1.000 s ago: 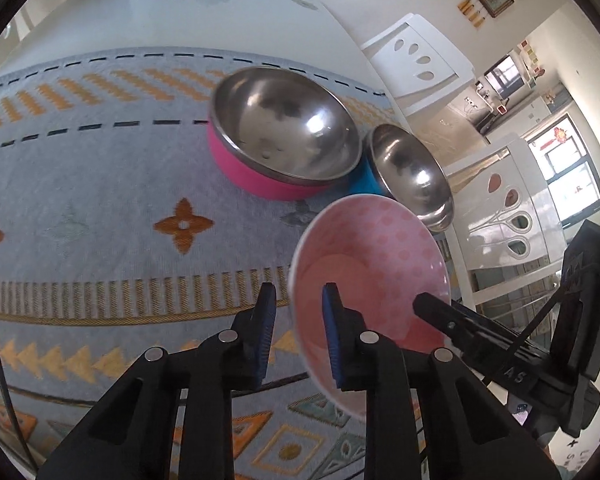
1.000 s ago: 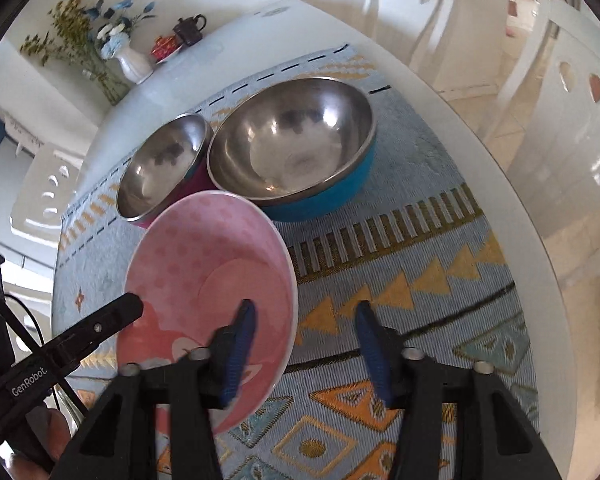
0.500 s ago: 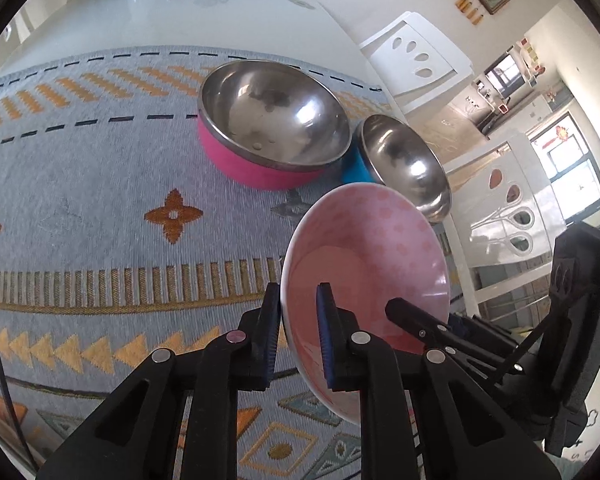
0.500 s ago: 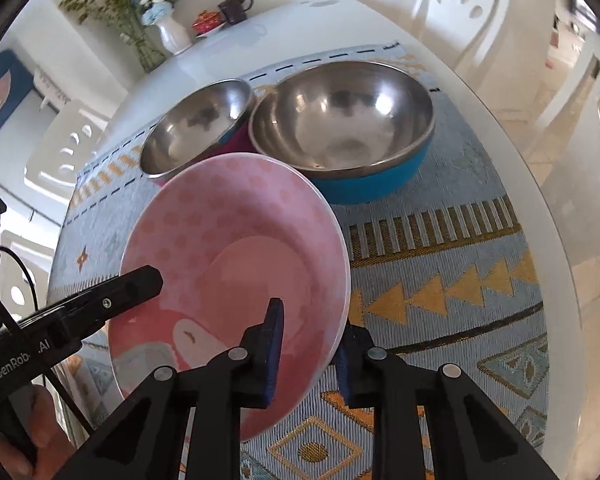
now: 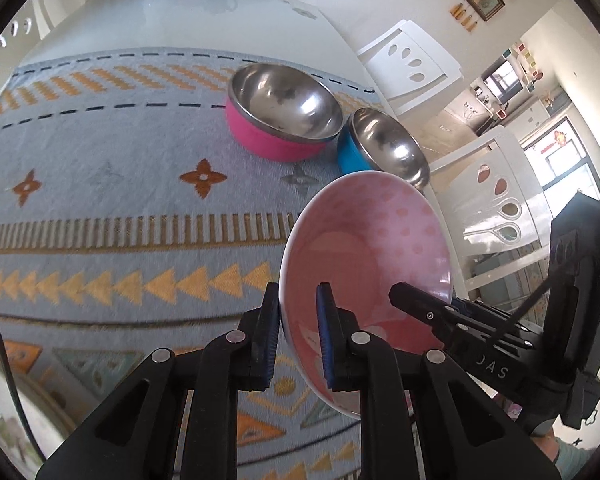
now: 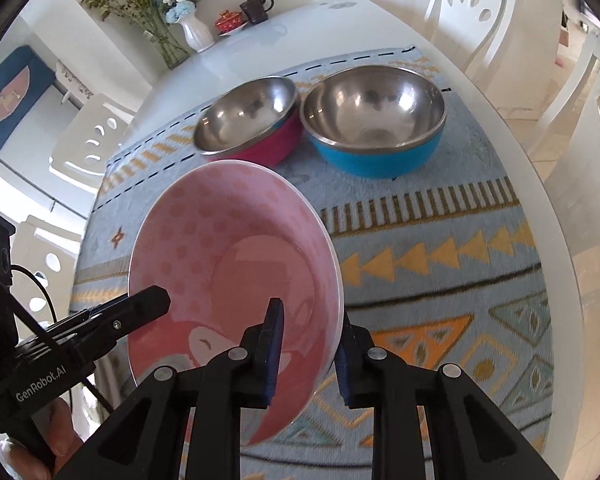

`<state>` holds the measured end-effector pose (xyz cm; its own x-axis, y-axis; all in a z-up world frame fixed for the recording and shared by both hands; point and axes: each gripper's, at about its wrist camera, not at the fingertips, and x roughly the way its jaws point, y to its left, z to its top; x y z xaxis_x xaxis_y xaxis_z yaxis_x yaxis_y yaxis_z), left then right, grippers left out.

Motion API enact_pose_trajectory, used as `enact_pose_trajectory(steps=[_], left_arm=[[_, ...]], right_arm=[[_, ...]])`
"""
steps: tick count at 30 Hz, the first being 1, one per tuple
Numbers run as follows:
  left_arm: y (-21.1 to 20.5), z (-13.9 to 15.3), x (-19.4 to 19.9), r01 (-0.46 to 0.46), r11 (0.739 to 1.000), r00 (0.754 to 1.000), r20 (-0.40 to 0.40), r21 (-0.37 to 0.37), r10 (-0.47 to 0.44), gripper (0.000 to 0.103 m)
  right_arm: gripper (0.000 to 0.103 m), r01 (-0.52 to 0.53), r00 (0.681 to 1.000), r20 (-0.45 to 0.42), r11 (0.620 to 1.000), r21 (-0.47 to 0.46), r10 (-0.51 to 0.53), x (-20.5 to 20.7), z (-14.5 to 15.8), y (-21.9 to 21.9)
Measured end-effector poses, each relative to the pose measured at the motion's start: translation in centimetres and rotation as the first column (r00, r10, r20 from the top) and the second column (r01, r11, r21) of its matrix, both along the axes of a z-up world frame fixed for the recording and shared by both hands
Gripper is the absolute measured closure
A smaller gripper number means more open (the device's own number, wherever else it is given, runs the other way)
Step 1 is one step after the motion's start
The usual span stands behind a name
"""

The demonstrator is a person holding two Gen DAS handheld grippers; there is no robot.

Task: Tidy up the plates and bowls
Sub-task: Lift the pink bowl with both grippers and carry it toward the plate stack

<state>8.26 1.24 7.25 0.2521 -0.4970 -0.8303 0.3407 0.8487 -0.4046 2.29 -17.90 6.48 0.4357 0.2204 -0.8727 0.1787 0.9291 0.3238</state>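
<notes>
A pink dish (image 5: 376, 256) is being held tilted above the patterned cloth (image 5: 100, 184), pinched from two sides. Its near rim at about 6 o'clock in the left wrist view is being clamped by the left hand-held gripper (image 5: 298, 340), one blue ribbed pad on the outer wall and one on the inner. The opposite rim is being clamped in the same way by the right hand-held gripper (image 6: 306, 344), whose black finger is being seen reaching in at 4 o'clock in the left view. The dish is shallow, round and glossy, with a white rim, darker pink dots on the wall and a cartoon figure printed near the bottom; nothing is being carried in it.

Beyond the dish, toward 12 o'clock, two metal bowls are standing upright on the cloth, just beside each other. The pink-walled bowl (image 6: 248, 120) and the blue-walled bowl (image 6: 376, 120) are both lined with polished steel that is mirroring the room, and both are being seen empty. The cloth is woven, grey-blue, with orange triangles, stripes and star motifs, and is being spread over a glossy white counter (image 6: 332, 24).

At the far edge of the counter, a white vase (image 6: 196, 34) with flowers, a red lidded cup (image 6: 228, 20) on a saucer and a dark teapot (image 6: 256, 8) are being seen. White chairs (image 6: 472, 4) are standing around.
</notes>
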Motion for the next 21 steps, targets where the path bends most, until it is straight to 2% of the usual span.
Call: enact_pose_trajectory(steps=[6, 12, 16, 21], left_arm=[[2.1, 0.7, -2.8, -0.02, 1.0, 1.0, -0.01, 0.015, 0.02, 0.089], [3.5, -0.9, -5.4, -0.022, 0.998, 0.998, -0.062, 0.065, 0.026, 0.089], [4.4, -2.3, -6.0, -0.036, 0.998, 0.991, -0.124, 0.059, 0.044, 0.089], [4.6, -2.7, -6.6, -0.038, 0.997, 0.988, -0.145, 0.06, 0.046, 0.089]], right_arm=[[0.081, -0.04, 0.998, -0.052, 0.999, 0.015, 0.041, -1.9, 0.0, 2.1], [0.081, -0.071, 0.989, -0.127, 0.997, 0.03, 0.075, -3.4, -1.4, 3.8], [0.08, -0.073, 0.981, -0.175, 0.996, 0.048, 0.081, -3.6, -2.6, 4.2], [0.079, -0.076, 0.977, -0.198, 0.996, 0.044, 0.083, -3.6, -3.2, 4.6]])
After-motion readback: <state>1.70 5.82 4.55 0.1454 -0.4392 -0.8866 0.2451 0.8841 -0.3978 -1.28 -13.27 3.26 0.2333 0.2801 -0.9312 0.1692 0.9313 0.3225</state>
